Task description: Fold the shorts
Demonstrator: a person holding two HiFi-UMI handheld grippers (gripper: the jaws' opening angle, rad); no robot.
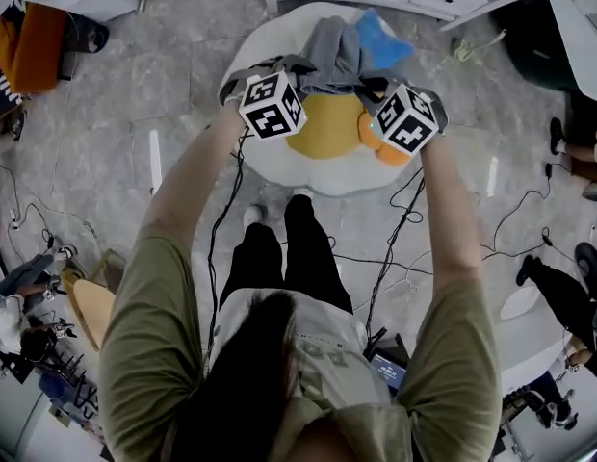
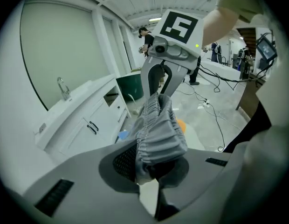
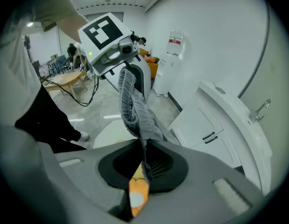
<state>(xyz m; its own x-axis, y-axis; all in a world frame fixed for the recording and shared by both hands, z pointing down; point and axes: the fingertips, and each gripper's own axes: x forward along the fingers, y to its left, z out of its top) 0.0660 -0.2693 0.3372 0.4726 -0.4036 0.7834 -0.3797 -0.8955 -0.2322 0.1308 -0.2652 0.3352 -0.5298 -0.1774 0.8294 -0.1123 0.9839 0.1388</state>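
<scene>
While I hold both arms out, my left gripper [image 2: 147, 174] and my right gripper [image 3: 143, 164] are each clenched on the elastic waistband of the grey shorts [image 1: 332, 56]. The shorts stretch between them at twelve o'clock in the head view, over the white cushion [image 1: 279, 169].

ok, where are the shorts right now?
Head view, top centre: the grey shorts hang bunched between the left gripper and the right gripper, both shut on them, over the white mat.
</scene>
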